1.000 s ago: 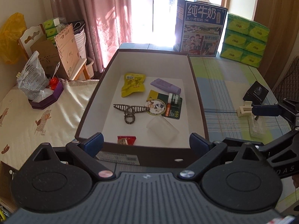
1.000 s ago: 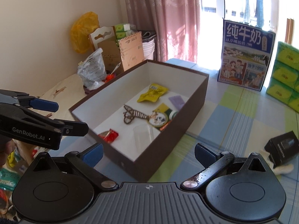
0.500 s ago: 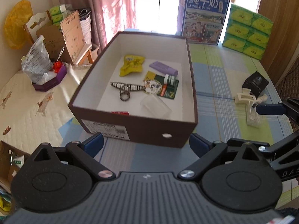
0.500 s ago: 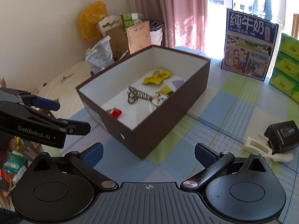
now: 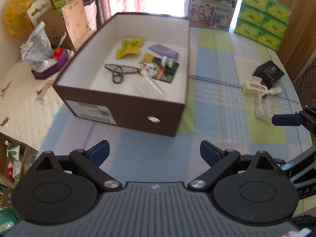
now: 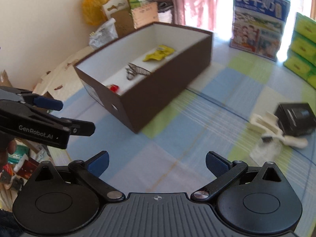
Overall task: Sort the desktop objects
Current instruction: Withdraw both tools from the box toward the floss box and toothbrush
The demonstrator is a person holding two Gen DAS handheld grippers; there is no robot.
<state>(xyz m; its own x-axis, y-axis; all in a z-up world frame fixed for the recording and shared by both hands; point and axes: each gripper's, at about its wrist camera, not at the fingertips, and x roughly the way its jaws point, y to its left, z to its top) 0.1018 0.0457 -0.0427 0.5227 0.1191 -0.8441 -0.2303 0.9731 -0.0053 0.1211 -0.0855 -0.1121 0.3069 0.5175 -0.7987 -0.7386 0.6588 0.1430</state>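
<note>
Both tools are hanging wide, holding nothing: left gripper (image 5: 154,152) is facing the brown box (image 5: 126,108) at centre frame, right gripper (image 6: 157,161) is hovering over checked cloth (image 6: 177,138).

Box (image 5: 126,108): dark brown outside, white inside. Inside it: yellow packet (image 5: 128,47), lilac flat piece (image 5: 163,51), dark green card (image 5: 164,71), black-and-white striped clip (image 5: 121,71), red wrapper (image 6: 114,88). Tablecloth (image 5: 217,102): plaid of pale blue, lime green, white. Right of box: black small box (image 5: 269,74), cream clip (image 5: 254,86). Far right: lime green packs (image 5: 262,17). Gripper pads (image 5: 98,151): dark blue.
</note>
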